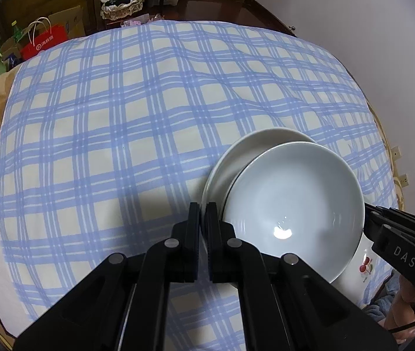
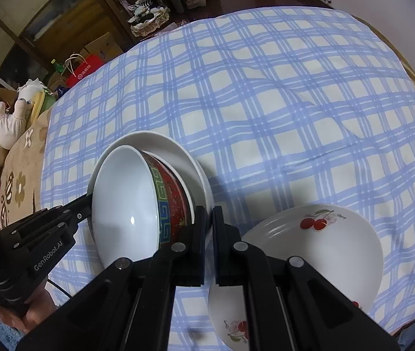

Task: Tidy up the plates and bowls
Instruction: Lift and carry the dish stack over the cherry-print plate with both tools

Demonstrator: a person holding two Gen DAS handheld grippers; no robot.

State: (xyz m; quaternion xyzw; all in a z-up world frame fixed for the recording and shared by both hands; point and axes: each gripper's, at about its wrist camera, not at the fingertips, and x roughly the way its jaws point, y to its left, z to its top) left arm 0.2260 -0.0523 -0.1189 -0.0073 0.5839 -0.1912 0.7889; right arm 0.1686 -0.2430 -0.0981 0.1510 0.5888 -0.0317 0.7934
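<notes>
Item: red-banded bowl (image 2: pixel 149 204), tilted over the white plate (image 2: pixel 175 152) on the checked cloth (image 2: pixel 266 102), held between my two grippers; left gripper (image 1: pixel 203 219) clamps its left rim, right gripper (image 2: pixel 209 222) its right rim, cherry plates (image 2: pixel 318 248) nearer right.

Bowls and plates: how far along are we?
Done: nothing clearly stacked yet. In hand: the left gripper and right gripper are both shut on the rim of the red-patterned bowl, tilted over the white plate. Left: seat the bowl; the cherry-print plate lies apart.
</notes>
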